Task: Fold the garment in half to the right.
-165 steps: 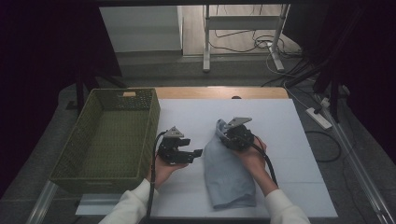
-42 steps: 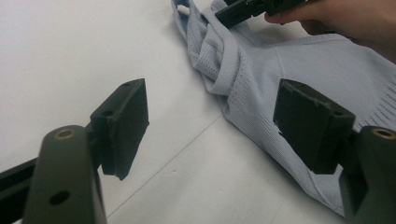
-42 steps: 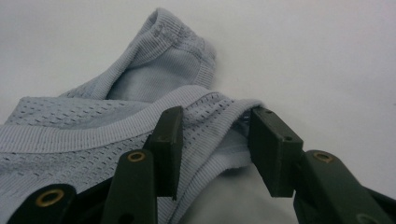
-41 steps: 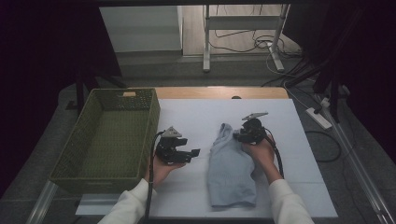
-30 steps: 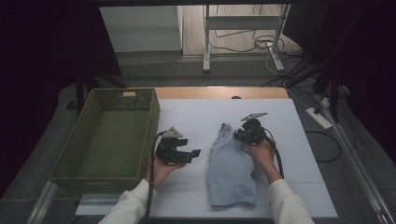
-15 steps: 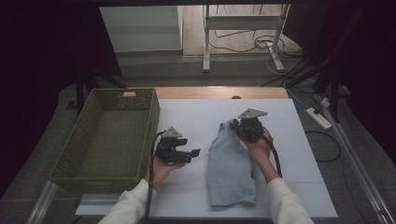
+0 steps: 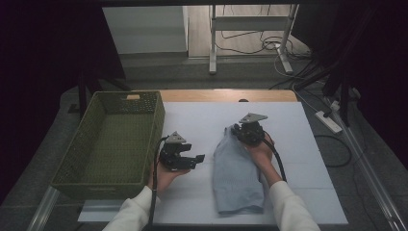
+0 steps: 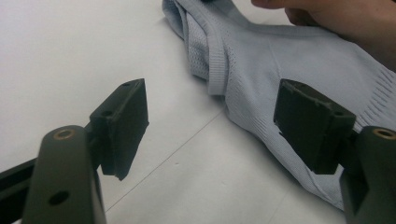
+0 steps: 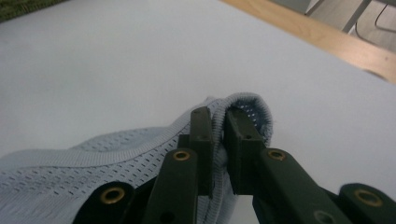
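Right now, right gripper (image 9: 218,140) clamped on pale-blue garment (image 9: 70,172); left gripper (image 8: 210,126) agape

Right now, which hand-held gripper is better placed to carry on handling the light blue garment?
Probably the right hand-held gripper: it is already shut on a fold at the far end of the garment. The left hand-held gripper is open beside it, gripping nothing.

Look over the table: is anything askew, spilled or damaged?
Nothing is spilled or damaged. The light blue garment lies flat except its far end, which is bunched up where the right tongs are shut on its edge. The left tongs are open beside it; the green basket sits square.
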A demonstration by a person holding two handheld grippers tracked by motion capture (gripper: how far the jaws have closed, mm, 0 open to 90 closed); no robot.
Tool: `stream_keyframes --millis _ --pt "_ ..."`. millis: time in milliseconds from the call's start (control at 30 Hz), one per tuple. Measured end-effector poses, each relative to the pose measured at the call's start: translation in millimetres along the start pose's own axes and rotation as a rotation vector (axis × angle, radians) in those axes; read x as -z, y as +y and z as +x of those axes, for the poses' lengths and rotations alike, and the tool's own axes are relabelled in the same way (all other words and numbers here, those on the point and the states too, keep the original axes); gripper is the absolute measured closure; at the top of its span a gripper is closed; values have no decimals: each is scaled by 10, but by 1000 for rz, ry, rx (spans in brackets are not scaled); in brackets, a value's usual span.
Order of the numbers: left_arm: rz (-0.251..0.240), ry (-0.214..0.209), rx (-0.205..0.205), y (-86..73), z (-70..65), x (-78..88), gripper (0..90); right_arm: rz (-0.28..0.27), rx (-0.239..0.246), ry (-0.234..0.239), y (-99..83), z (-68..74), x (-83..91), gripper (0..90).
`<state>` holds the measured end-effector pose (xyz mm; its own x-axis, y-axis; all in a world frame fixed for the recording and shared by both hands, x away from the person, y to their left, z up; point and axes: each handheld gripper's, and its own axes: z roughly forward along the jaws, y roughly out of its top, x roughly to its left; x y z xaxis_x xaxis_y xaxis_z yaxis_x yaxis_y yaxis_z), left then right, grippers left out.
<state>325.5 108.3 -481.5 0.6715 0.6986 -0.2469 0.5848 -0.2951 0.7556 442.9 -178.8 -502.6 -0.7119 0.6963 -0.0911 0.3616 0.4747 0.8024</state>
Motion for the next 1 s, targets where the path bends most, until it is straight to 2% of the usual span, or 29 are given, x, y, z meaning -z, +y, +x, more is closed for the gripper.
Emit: stream_keyframes --millis 167,433,633,733,800,900,1000 --pt "2 -1 2 -12 3 3 265 -19 9 2 50 9 24 814" --pt "10 -6 -11 -8 -40 -37 262 81 -35 27 -79 -54 -106 807" --pt "14 -7 -6 -16 -28 -45 262 114 -64 26 -121 -56 -160 782" --pt "13 -7 -7 -14 -30 -42 261 120 -88 16 -123 -69 -152 719" --pt "13 -6 -10 -10 -32 -42 261 124 -99 0 -114 -78 -135 642" --pt "14 -6 -8 -9 -28 -48 260 98 -114 -6 -72 -98 -65 548" --pt "13 -6 -9 -6 -24 -54 260 70 -124 -27 -30 -108 16 502"
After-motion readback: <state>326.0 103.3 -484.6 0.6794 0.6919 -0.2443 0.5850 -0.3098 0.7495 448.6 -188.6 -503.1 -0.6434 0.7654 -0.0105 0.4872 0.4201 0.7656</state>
